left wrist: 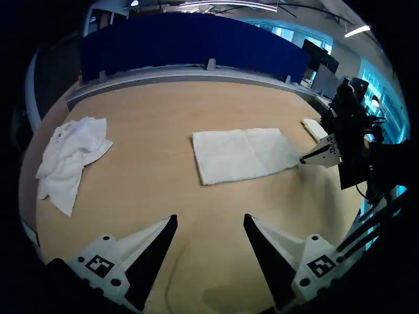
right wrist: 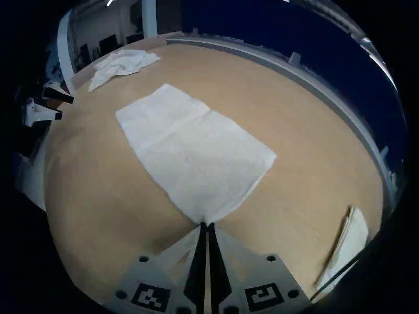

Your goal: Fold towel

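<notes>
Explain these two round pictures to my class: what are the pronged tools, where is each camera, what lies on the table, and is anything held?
No robot here: a person holds a two-finger gripper in each hand, with a fisheye camera riding on each. The left gripper view looks along the open left gripper, holding nothing. The right gripper view looks along the right gripper, shut on a corner of the flat white rectangular towel. On the light wooden table also lie a crumpled white towel and a folded white towel.
</notes>
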